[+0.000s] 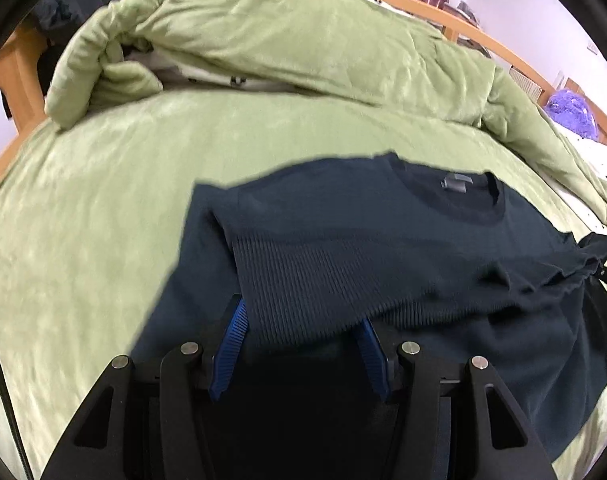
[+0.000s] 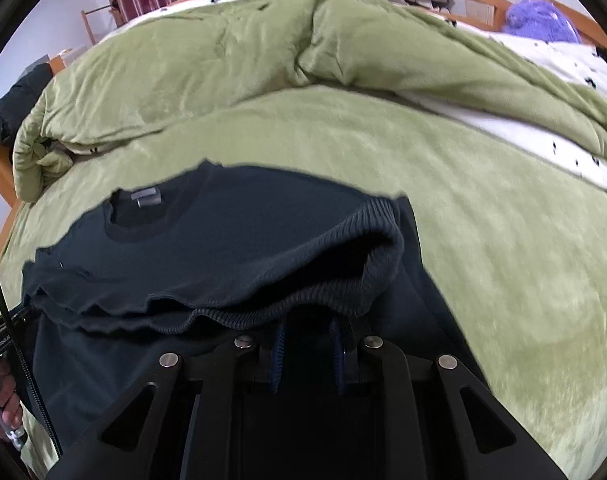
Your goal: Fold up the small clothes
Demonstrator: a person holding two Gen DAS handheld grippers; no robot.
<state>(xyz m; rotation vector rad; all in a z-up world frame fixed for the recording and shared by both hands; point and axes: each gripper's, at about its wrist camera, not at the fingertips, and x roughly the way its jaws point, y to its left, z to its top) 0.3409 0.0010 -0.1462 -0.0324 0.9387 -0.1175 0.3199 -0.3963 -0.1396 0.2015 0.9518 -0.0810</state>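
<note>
Left tool (image 1: 303, 332), from its own camera, has its blue fingers (image 1: 233, 344) set wide with the ribbed hem of the dark sweater (image 1: 383, 240) draped between them; whether they pinch it I cannot tell. Right tool (image 2: 306, 340), in its view, stands narrow on the hem (image 2: 263, 308). Judging by this, the bottom-up fold is half made on the bed (image 2: 483, 200), near its front edge.

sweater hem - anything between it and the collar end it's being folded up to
Nothing visible does. The ribbed hem lies over the sweater just short of the collar, with only the sweater's own fabric between them.
</note>
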